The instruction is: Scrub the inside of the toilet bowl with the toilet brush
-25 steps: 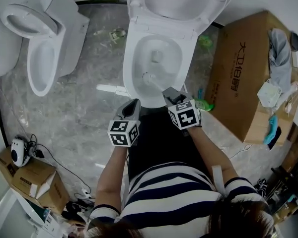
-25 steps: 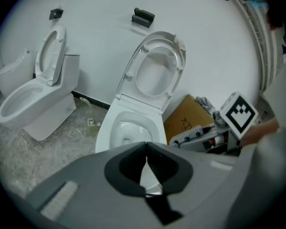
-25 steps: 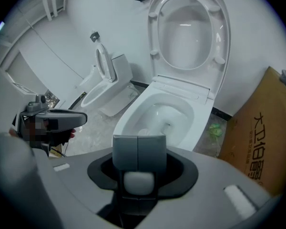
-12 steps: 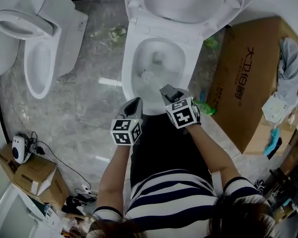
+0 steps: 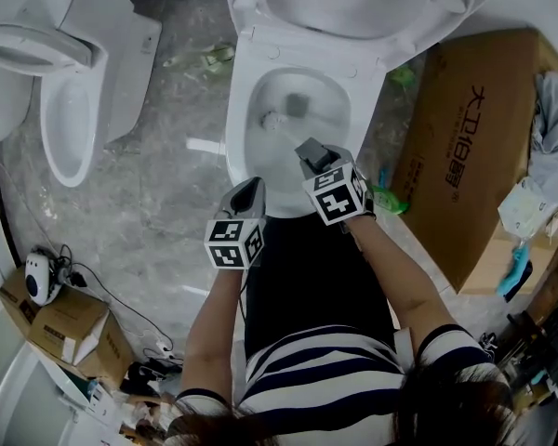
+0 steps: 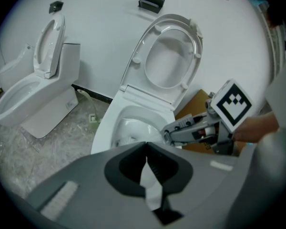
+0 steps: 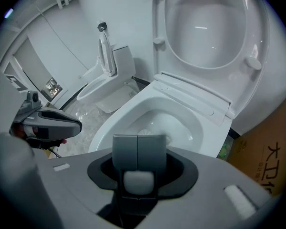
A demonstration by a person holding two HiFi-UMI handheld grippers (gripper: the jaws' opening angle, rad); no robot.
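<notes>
The white toilet bowl (image 5: 260,179) stands open, its lid (image 5: 353,7) raised behind it. The toilet brush's white head (image 5: 272,119) rests against the bowl's inner left wall, near the drain. Its thin handle runs back to my right gripper (image 5: 307,147), which is shut on it over the bowl's front rim. In the right gripper view the brush head (image 7: 145,133) shows just beyond the right gripper (image 7: 138,142), whose jaws clamp the handle's white end. My left gripper (image 5: 251,186) hovers shut and empty at the front-left rim. The left gripper (image 6: 146,147) points at the bowl (image 6: 128,128).
A second white toilet (image 5: 70,110) stands at the left on the marble floor. A large cardboard box (image 5: 465,137) crowds the bowl's right side, with a green bottle (image 5: 386,196) at its foot. Small boxes (image 5: 60,328) and cables lie at lower left.
My right gripper has pushed forward over the rim. The brush head has slid from the bowl's near side deeper in, up toward the drain. The left gripper has barely moved.
</notes>
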